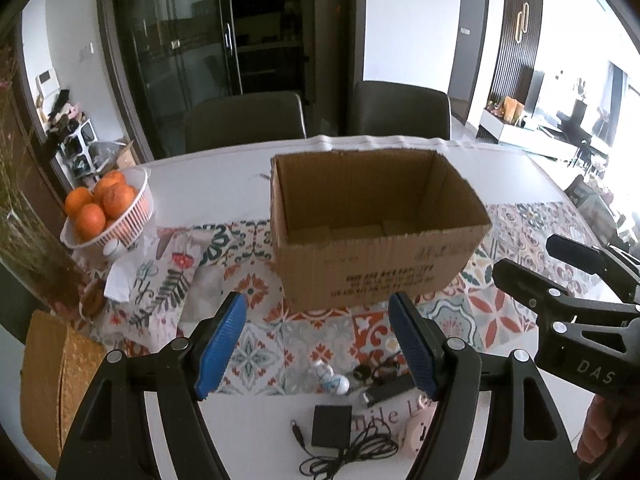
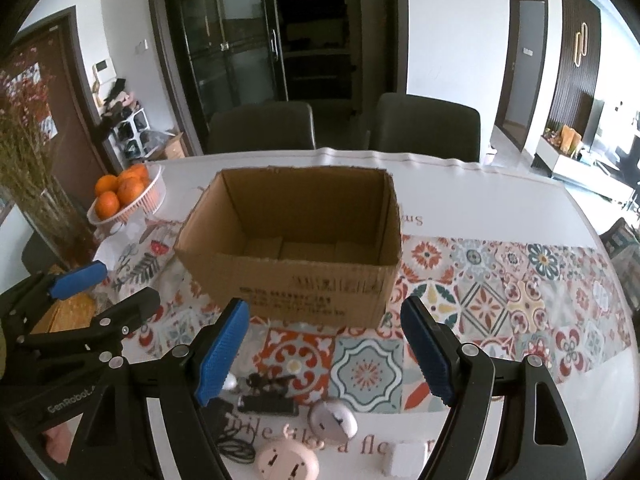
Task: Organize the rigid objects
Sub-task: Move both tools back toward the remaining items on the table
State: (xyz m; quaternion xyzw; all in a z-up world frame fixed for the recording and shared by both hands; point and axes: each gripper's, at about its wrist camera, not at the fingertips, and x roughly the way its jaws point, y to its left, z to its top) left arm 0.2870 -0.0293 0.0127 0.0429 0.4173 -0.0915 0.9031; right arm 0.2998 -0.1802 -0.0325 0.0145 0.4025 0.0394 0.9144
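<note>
Both the left gripper point(image 1: 318, 312) and right gripper point(image 2: 324, 316) angle downward side by side, jaws apart and empty

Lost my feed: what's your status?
Left gripper and right gripper open, empty. Cardboard box upright, nothing visible inside. Black adapter and pink plug on table. Nothing blocking.

Bright daylight glares from the right; edges bend, apparently slightly soft.
</note>
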